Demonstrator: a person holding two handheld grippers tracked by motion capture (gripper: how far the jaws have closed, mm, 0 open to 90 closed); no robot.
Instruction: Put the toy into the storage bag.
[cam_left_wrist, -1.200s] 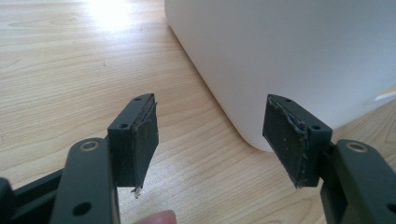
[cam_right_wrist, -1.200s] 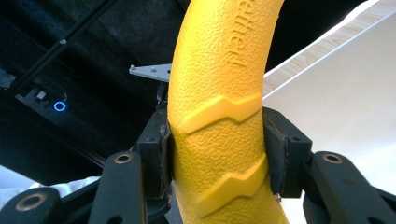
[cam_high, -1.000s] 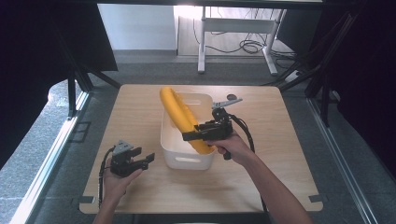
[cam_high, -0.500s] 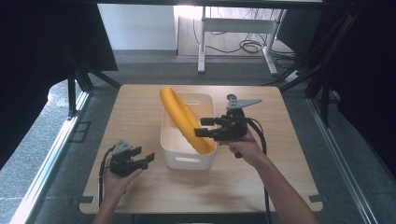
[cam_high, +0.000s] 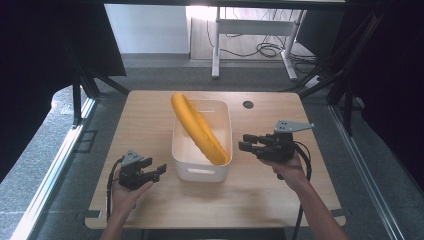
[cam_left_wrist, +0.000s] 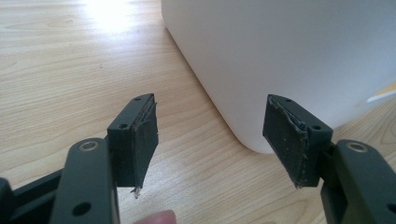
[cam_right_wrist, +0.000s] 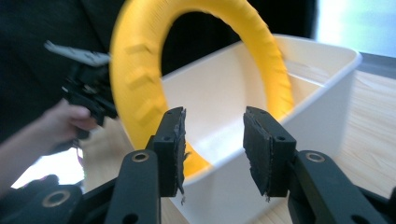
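The yellow ribbed ring (cam_high: 200, 130) leans in the white tub (cam_high: 200, 172), likely light and rubbery; its raised upper arc looks easiest to pinch. The right gripper (cam_high: 242, 141), just narrowing, holds nothing; the left gripper (cam_high: 161, 169) gapes empty.

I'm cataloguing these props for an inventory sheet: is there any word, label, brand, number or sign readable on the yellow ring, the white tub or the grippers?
None: no readable text anywhere.
Yellow ring: raised ridges, no lettering.
White tub: plain walls, no label.
Left gripper and right gripper: black jaws and grey plates, no marking.
Wooden table: bare wood grain.
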